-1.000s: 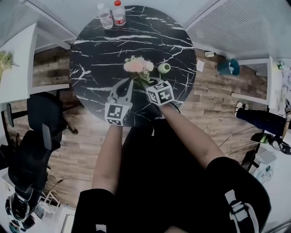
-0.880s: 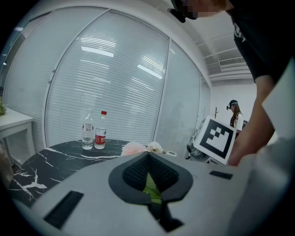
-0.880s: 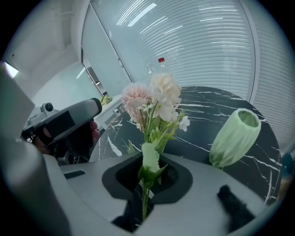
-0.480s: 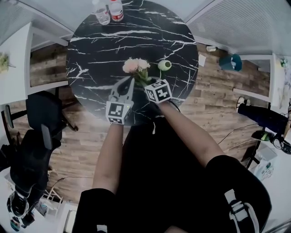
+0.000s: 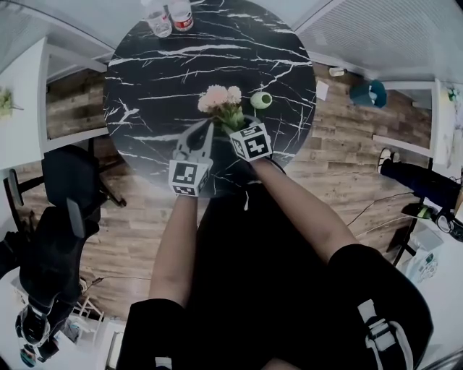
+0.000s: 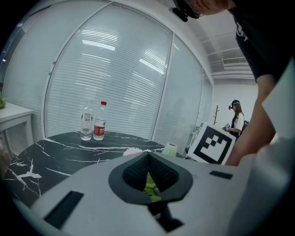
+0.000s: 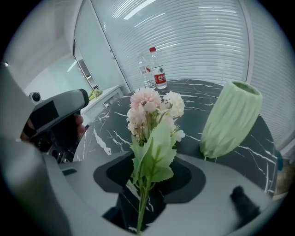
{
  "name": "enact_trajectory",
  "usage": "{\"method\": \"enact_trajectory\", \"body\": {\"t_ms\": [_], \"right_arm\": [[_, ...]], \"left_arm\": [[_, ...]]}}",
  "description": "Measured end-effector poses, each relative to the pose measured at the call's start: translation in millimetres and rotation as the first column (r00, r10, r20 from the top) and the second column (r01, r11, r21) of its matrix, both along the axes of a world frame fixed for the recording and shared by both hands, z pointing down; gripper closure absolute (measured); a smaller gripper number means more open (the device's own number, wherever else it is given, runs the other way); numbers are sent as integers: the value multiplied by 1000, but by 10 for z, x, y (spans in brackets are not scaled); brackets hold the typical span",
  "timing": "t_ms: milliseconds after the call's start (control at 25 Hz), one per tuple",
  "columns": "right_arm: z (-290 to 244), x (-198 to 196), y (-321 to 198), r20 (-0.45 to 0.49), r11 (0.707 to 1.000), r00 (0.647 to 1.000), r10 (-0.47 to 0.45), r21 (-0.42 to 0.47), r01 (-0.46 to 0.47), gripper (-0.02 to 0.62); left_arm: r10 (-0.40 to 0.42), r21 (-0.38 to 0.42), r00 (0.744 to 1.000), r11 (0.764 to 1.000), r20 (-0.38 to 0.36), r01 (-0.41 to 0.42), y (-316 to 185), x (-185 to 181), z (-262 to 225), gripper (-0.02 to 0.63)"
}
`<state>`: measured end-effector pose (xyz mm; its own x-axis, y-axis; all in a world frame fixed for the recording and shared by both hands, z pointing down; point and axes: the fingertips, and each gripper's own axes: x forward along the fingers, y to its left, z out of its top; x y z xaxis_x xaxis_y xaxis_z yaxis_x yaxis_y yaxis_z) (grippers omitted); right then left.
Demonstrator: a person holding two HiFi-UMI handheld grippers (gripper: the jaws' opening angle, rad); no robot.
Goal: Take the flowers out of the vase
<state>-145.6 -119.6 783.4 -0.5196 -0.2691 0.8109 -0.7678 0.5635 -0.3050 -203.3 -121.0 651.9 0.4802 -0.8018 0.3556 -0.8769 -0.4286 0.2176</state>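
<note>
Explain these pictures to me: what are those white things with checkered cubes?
No robot here: a person holds a gripper in each hand, each bearing a marker cube. One picture comes from a camera on the head, looking down; the other two from cameras riding on the grippers. On the round black table stand two bottles and a green vase. The flowers are out of it, their stem between the opening jaws of the right gripper. The jaw tips of the left gripper meet, a green leaf showing behind.

The two bottles (image 5: 158,20) are cut off by the head view's top edge; the flowers (image 6: 150,186) are largely hidden behind the left tongs (image 6: 148,156).
</note>
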Motion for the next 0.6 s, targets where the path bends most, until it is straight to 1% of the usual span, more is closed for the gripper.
{"method": "enact_trajectory", "body": {"t_ms": [240,600], "right_arm": [[-8,107,-53,-15,1000,1000,17,7,-16,360],[-128,232,-62,-23,999,999,35,8,-35,345]], "left_arm": [[11,-3,1000,1000,-16,-12,12,60,10,595],[27,14,999,1000,-28,-27,10,160,-104,595]]}}
